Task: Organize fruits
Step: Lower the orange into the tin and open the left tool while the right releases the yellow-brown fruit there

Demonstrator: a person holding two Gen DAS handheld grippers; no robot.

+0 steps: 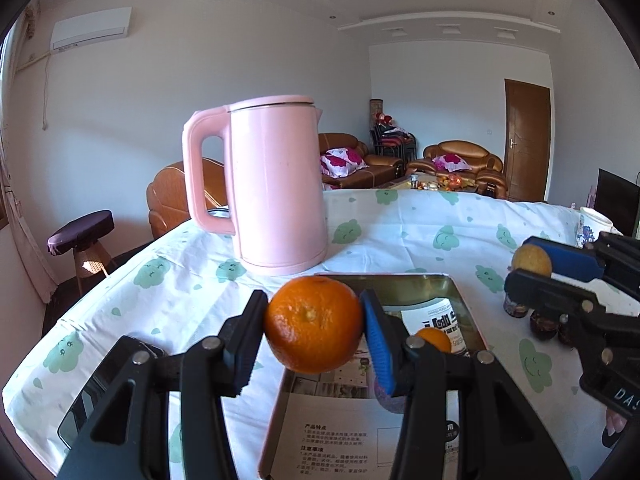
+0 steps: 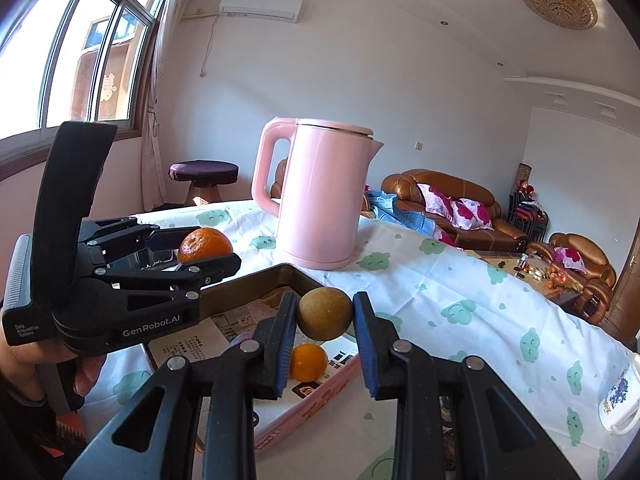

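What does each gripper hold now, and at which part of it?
The left gripper holds the orange by its two sides. The right gripper holds the brownish round fruit, also pinched at its sides.

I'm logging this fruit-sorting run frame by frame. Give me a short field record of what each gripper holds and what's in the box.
left gripper: shut on large orange, held above the box's near-left edge
right gripper: shut on brown round fruit, held over the box
box: open, lined with printed paper, on the table
in box: small orange
behind box: pink kettle, upright
table cover: cloud-print tablecloth
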